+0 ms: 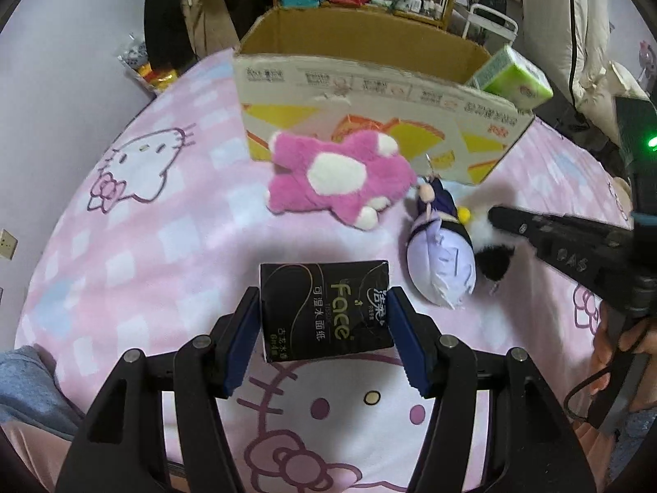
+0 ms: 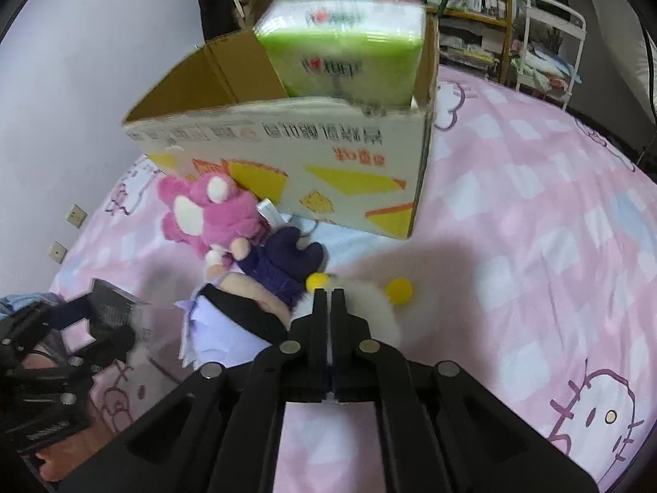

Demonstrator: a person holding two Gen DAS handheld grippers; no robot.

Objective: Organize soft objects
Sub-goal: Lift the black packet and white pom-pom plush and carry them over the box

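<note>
My left gripper [image 1: 324,293] is shut on a black tissue pack [image 1: 324,308], its blue pads pressing on the two sides, just above the pink bed sheet [image 1: 143,254]. Beyond it lie a pink plush paw [image 1: 341,176] and a purple-and-lilac doll [image 1: 443,254]. My right gripper [image 2: 328,293] is shut, its tips pinching the fur of a white fluffy toy [image 2: 377,308] with yellow pompoms, right next to the doll [image 2: 230,328]. An open cardboard box [image 1: 369,94] stands behind, and a green tissue pack [image 2: 341,49] sticks out of its right corner.
The pink paw [image 2: 205,213] leans against the box front [image 2: 287,152]. A wall runs along the left of the bed. Shelves, clothes and a white cart [image 2: 550,37] crowd the far side. A person's hand [image 1: 628,349] holds the right tool.
</note>
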